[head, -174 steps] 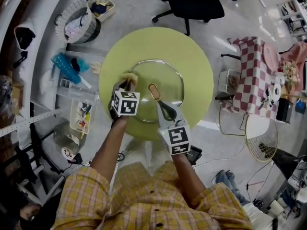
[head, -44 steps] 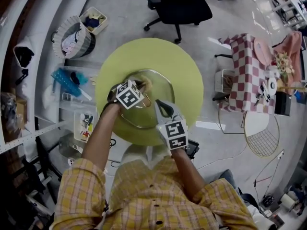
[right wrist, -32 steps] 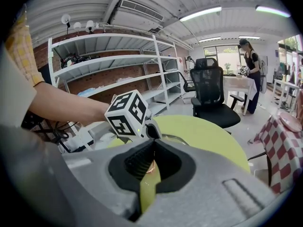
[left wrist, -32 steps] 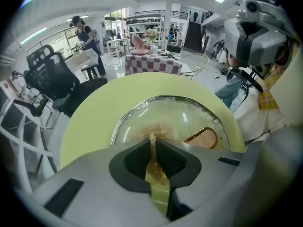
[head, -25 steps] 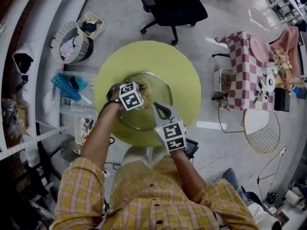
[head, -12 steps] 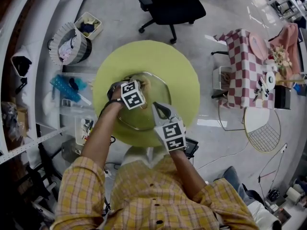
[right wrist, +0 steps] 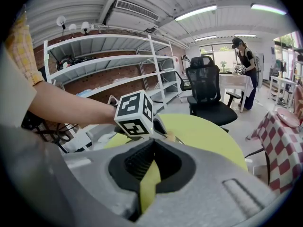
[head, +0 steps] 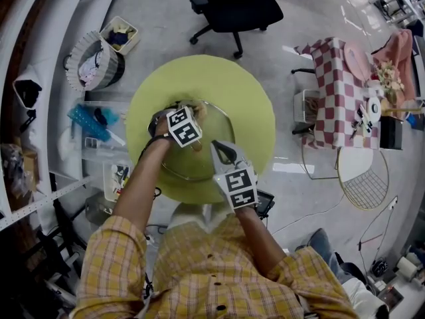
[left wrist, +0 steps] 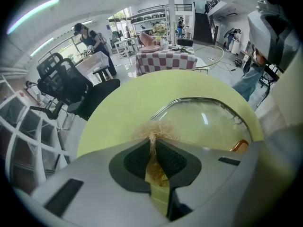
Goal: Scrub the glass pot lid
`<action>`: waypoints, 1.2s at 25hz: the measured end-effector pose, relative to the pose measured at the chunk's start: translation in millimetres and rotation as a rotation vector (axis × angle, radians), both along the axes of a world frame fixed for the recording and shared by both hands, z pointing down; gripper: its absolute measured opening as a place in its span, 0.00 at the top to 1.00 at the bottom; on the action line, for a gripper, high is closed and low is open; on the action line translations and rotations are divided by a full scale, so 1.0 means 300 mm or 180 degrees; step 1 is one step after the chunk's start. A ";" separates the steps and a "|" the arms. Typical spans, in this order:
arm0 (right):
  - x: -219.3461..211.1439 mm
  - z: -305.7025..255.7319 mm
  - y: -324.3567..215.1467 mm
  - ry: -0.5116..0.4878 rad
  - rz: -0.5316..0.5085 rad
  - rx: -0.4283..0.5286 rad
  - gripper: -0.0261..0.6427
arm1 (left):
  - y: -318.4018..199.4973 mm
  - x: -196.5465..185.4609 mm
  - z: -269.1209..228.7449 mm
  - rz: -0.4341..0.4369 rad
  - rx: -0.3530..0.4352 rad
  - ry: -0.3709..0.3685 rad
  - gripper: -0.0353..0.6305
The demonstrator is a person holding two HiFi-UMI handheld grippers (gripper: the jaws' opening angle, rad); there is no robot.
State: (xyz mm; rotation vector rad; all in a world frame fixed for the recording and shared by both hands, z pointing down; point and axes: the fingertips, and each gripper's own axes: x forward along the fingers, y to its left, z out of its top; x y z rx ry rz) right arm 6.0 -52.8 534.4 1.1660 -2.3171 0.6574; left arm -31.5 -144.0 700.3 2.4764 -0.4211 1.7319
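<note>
No word, number or brand could be read anywhere — not on the shelving, the bins or the table. The only printed marks were the black-and-white square patterns on 2 cubes: the marker cube [head: 184, 126] of the left gripper [head: 198, 116] and the marker cube [head: 239, 189] of the right gripper [head: 224, 152] — coded squares, not letters. Packaging in a clear bin [head: 117, 177] on the floor carried print too small to make out.

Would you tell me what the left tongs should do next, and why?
Probably sweep the scrubber across the lid toward its handle: the left tongs, shut on it, hold it at the rim, with most of the glass lying to one side.
</note>
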 end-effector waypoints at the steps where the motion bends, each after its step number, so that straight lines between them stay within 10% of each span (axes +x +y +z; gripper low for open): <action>1: 0.002 0.001 -0.001 -0.0003 0.0004 -0.0002 0.96 | -0.009 0.001 0.003 -0.0027 0.0016 -0.0008 0.89; 17: 0.040 0.041 -0.006 -0.0002 0.0043 -0.0066 0.96 | -0.111 0.038 0.028 -0.0279 0.0140 0.0019 0.89; 30: 0.075 0.032 -0.018 0.0017 0.0110 -0.0045 0.96 | -0.090 0.127 0.035 0.0050 0.0169 -0.0036 0.89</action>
